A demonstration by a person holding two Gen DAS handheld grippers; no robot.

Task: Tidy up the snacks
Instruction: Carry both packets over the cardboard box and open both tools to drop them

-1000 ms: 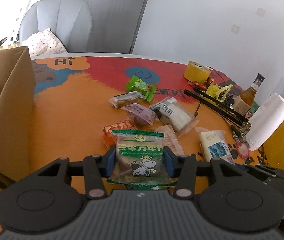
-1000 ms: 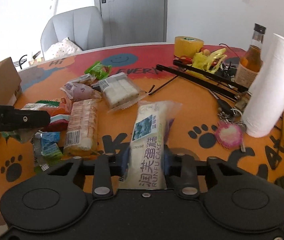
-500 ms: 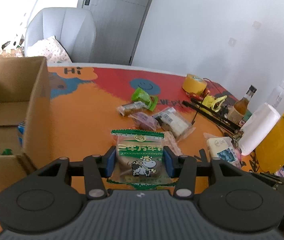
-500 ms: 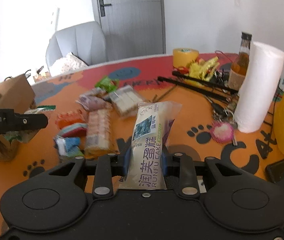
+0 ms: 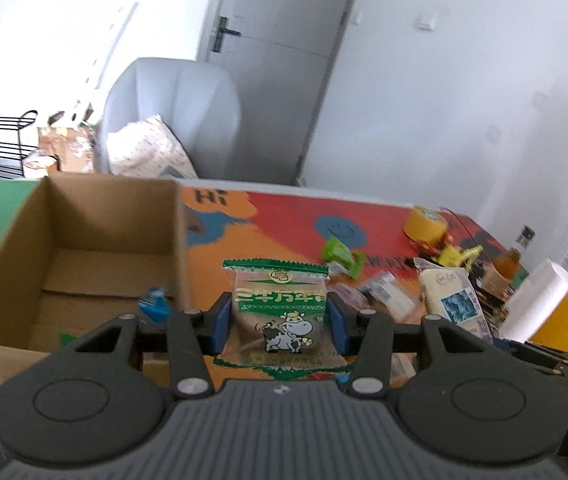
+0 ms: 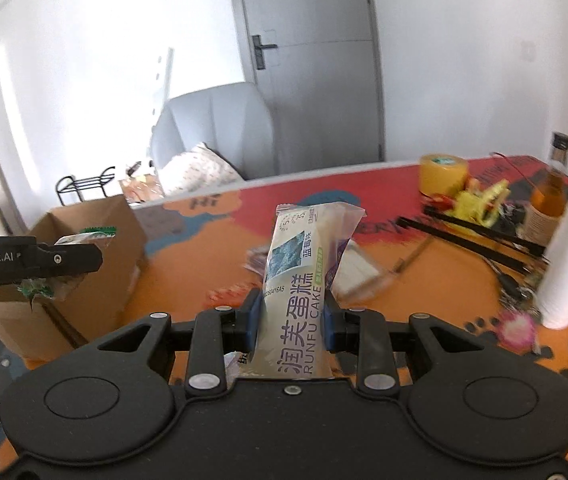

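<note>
Green and clear plastic fills the gap of the left tongs (image 5: 280, 322): they pinch the cow-print snack packet (image 5: 280, 308) by its two side edges, and the packet stands upright between the blue pads (image 5: 220, 322) with its sawtooth top edge pointing away from the camera. The right tongs (image 6: 292, 320) also pinch something, the blueberry cake packet (image 6: 304, 280), gripped near its lower half so that its long axis rises up and forward out of the jaws. Both packets are in the air, above the orange surface (image 5: 212, 272) and not touching it. Just beyond the left tongs, and to their left, lies the open cardboard box (image 5: 96, 240); its right wall is almost in line with the left finger, so I judge that the cow packet is beside the opening and not yet over it. Something blue already lies on the box floor near this wall. From the right wrist view the box (image 6: 96, 248) is far to the left, with the left tongs (image 6: 60, 262) between it and the cake. So the left hand is clearly the nearer one to the box, and a short move to the left should bring its packet over the opening first. Farther away, the other snacks (image 5: 368, 292) lie loose on the surface, with a yellow tape roll (image 5: 424, 224) behind them.
</note>
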